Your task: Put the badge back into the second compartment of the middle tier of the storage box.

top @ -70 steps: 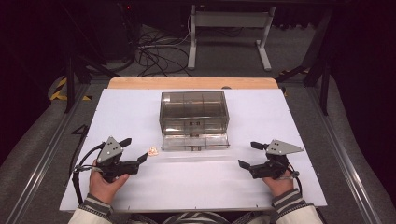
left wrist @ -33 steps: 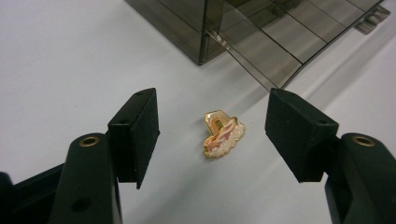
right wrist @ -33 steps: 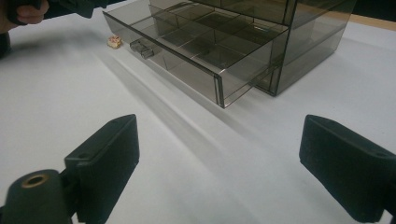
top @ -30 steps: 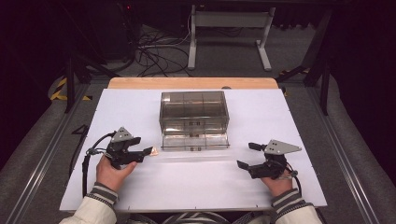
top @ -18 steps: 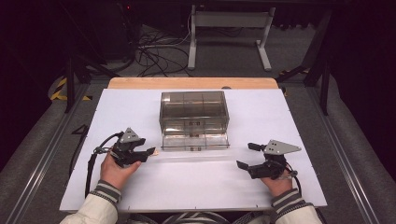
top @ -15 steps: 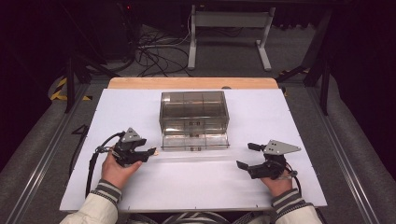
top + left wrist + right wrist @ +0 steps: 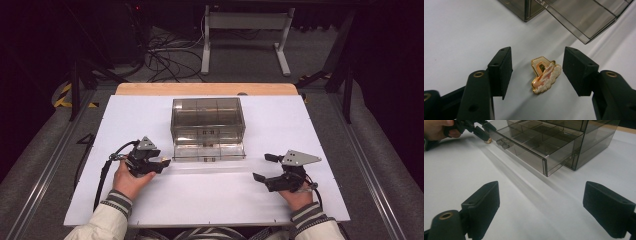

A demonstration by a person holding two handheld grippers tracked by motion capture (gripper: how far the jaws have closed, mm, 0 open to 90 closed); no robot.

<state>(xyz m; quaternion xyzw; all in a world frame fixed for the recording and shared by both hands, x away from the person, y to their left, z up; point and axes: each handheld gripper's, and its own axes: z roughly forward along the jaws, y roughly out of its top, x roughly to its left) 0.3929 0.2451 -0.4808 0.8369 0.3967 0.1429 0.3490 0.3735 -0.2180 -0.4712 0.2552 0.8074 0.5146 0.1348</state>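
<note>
A gold, white and orange enamel pin [image 7: 545, 76] lies flat on the white table [image 7: 210, 200], just off the left front corner of a smoky clear drawer cabinet [image 7: 207, 117]. The cabinet's bottom drawer [image 7: 209, 151] is pulled out. My left gripper [image 7: 537, 72] is low over the pin with a jaw on each side. Its jaws have just been closing, but both pads stand clear of the pin. In the high view the left gripper [image 7: 162, 164] sits at the drawer's left end. My right gripper [image 7: 261, 167] rests open and holds nothing, to the right of the drawer.
The open drawer [image 7: 524, 147] is split into several compartments, and those I can see hold nothing. The table's wooden far edge [image 7: 205, 89] lies behind the cabinet. A cable [image 7: 102, 175] trails from the left gripper toward the near left.
The left hand has moved right and lowered toward the drawer's left front corner, bringing its jaws around the pin. The right hand has stayed put.
</note>
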